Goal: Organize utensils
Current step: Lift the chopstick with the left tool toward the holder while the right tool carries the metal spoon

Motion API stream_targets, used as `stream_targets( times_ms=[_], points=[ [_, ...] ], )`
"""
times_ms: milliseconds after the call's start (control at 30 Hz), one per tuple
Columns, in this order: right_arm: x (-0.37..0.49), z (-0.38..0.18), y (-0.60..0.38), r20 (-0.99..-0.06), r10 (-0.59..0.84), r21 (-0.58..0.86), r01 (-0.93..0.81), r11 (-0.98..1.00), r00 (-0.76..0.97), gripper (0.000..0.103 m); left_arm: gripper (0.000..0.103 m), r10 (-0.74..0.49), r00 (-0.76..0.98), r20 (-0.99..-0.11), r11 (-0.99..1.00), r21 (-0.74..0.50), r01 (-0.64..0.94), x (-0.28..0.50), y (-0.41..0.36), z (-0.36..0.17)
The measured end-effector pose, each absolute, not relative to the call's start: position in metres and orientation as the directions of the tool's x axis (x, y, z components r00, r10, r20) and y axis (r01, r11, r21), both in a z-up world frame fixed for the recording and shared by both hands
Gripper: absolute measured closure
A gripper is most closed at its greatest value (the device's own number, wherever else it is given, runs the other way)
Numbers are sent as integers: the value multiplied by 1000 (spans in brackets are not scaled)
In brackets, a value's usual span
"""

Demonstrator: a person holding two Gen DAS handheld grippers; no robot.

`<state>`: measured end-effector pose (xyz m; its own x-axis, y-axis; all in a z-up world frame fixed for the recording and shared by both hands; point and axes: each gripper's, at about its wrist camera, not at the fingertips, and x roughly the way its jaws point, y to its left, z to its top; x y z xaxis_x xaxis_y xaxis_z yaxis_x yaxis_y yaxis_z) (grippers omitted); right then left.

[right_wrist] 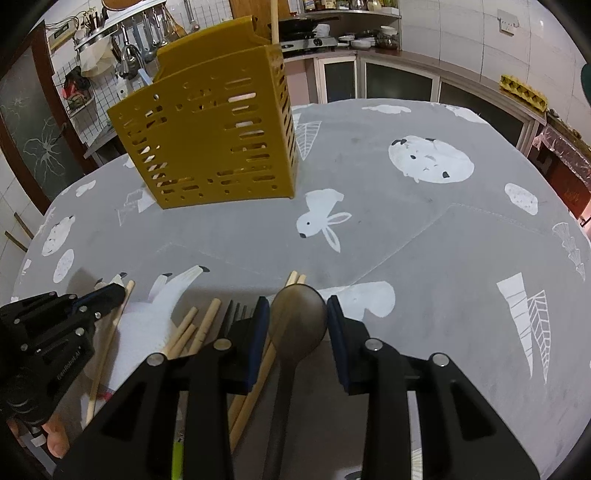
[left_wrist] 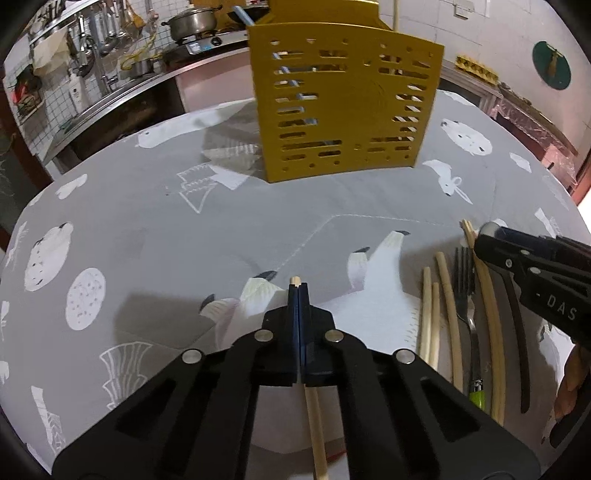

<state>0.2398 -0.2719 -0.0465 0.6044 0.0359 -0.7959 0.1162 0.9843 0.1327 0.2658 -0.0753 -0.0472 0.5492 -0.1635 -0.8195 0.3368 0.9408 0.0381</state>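
Observation:
A yellow slotted utensil holder stands on the table's far side; it also shows in the right wrist view. My left gripper is shut on a pale wooden chopstick, whose tip sticks out past the fingers; it shows too in the right wrist view. My right gripper is open, its jaws on either side of the bowl of a dark wooden spoon lying on the table. Several chopsticks and a black fork lie beside it.
The table wears a grey cloth with white animal prints. A kitchen counter with pots and hanging tools runs behind. A green-handled item lies among the utensils.

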Motion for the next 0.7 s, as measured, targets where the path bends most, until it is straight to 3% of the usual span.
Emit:
stream_targets(
  times_ms=[100,567,700],
  points=[
    [241,-46,-270,-805,33,129,120,984,593,64,103,-156,548,-822,950,28,312,270,-67,-48],
    [240,-43,-270,-823,24,117,129,985,567,63,103,-192,531,-826,955,-34,294,266,-58,-38],
    [238,-42,-269,-835,13,101,131,986,550,62,98,-170,522,-836,956,-12,292,263,-62,-38]
  ],
)
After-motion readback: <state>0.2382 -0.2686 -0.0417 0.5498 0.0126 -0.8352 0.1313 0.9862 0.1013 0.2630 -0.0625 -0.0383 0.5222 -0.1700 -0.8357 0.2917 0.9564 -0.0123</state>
